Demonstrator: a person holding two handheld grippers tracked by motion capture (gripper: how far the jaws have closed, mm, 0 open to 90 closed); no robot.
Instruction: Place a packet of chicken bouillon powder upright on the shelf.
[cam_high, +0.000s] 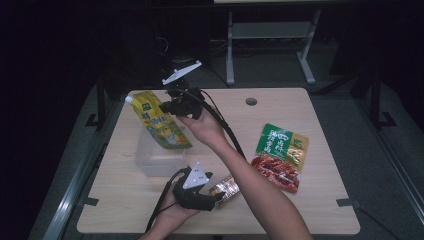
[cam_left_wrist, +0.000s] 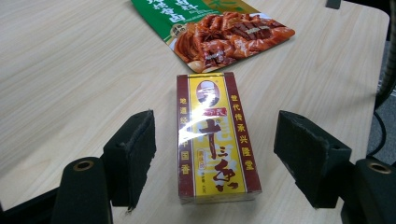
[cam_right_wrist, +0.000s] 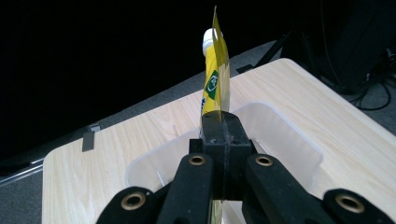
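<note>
- Yellow spout pouch (cam_high: 159, 122) hanging tilted above the clear plastic bin (cam_high: 150, 162) near the desk's (cam_high: 300, 210) left edge, white cap toward the far left corner.
- Right gripper (cam_right_wrist: 223, 128) pinching the pouch's flat side seam, fingers (cam_right_wrist: 212, 140) fully closed on the film.
- Likely handling as soft and floppy, contents sagging low, glossy film slippery; gripping on the stiff sealed edge or near the cap looking safest.
- Small red-and-yellow box (cam_left_wrist: 215, 144) lying flat near the desk's front edge, between the wide-open fingers (cam_left_wrist: 133, 154) of the left gripper (cam_left_wrist: 219, 158), pads clear of both sides.
- Seeming rigid and light, wrapped in shiny film; taking it across the long sides looking best.
- Showing Chinese characters on the box, "十三香" readable down the middle.
- Green-and-red food packet (cam_high: 280, 157) resting toward the desk's right edge, Chinese print too small to read.
</note>
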